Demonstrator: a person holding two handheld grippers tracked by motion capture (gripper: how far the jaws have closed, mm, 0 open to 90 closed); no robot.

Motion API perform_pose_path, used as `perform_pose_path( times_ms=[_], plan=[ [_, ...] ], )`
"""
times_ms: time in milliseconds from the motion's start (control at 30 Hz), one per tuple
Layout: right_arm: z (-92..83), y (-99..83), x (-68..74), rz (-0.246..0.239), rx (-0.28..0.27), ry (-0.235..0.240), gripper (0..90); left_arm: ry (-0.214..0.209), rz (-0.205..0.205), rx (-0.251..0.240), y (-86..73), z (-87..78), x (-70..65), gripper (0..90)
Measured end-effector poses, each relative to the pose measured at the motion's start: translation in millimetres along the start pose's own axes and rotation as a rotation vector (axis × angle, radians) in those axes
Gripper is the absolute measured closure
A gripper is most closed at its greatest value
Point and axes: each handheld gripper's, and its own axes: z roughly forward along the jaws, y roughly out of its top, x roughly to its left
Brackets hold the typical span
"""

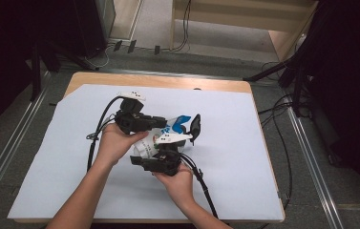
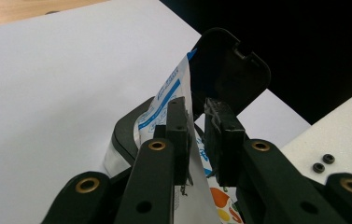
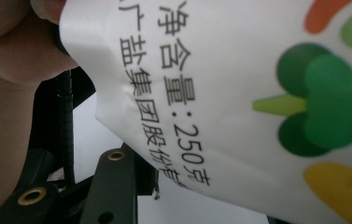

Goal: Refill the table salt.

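Table light: the pale blue sheet [image 1: 244, 157] is evenly, softly lit.
Surroundings: left and right sides fall nearly black.
Shadows: faint, close under the hands.
Focus: the white printed plastic bag [image 3: 239, 88] shows slightly soft.
Sharpness: high view mildly grainy.

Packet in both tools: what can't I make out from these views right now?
- Right tool's far jaw: right gripper view, covered by the packet.
- Black container's inside: left gripper view, blocked by the packet and the left tool.
- Packet's small print: high view, too small.
- Packet's lower end: left gripper view, cut off by the bottom edge.
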Motion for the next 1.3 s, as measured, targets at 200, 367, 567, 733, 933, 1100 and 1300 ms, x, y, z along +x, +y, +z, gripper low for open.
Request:
perform_pose_path(
  times_ms=[200,367,567,733,933,1100,1300],
  plan=[
    [0.3,0.2,0.1,-0.001,0.000,-0.002,60.2,0.001,0.003,0.001,0.1,-0.3,0.1,80.5],
    [0.0,0.3,0.2,0.001,-0.001,0.001,60.1,0.004,0.007,0.005,0.3,-0.8,-0.7,80.1],
    [0.0,0.6,0.4,-0.001,-0.002,-0.001,60.2,0.002,0.008,0.002,0.1,-0.8,-0.4,79.9],
    [0.2,0.5,0.0,0.000,-0.001,-0.001,60.1,0.004,0.007,0.004,0.1,-0.6,-0.6,78.9],
    [-0.1,0.8,-0.1,0.005,-0.004,0.006,60.1,0.010,0.005,0.003,0.2,-0.4,-0.4,80.2],
    [0.3,0.7,1.5,-0.015,-0.003,-0.001,59.3,0.012,0.003,0.001,0.2,-0.8,-0.4,80.6],
    [1.7,0.6,4.4,-0.050,0.006,-0.026,56.3,0.009,0.003,0.003,0.1,-0.6,-0.1,80.9]
  ],
)
